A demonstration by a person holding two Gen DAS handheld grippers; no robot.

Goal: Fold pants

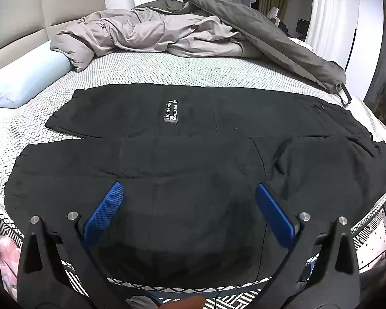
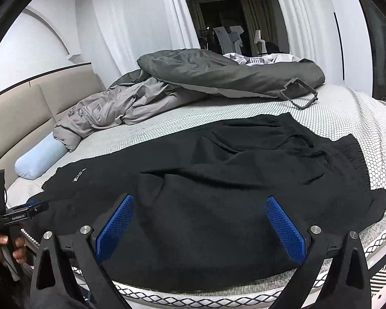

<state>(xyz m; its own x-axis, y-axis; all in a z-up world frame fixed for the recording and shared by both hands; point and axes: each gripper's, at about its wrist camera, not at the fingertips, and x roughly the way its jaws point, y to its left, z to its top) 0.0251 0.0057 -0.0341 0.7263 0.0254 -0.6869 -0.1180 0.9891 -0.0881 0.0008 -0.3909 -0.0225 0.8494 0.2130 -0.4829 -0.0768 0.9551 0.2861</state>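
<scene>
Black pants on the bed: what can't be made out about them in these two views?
- Label print: left wrist view, too small; a speck in the right wrist view.
- Near edge of the pants: hidden by the left gripper; likewise behind the right gripper.
- Waistband: right wrist view, black folds blend together.

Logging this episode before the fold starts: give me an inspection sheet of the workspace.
Surface: bed, honeycomb-patterned cover.
Job's things: black pants spread flat, unfolded, legs toward the pillow, waistband at the other end.
Clutter: grey duvet bunched at the far side; light-blue pillow; grey rectangular frame beside the duvet.
Grippers: left tongs open, over the pants; right tongs open, over the pants.
Cables: nothing seen.
Surroundings: padded headboard, white curtains.
</scene>
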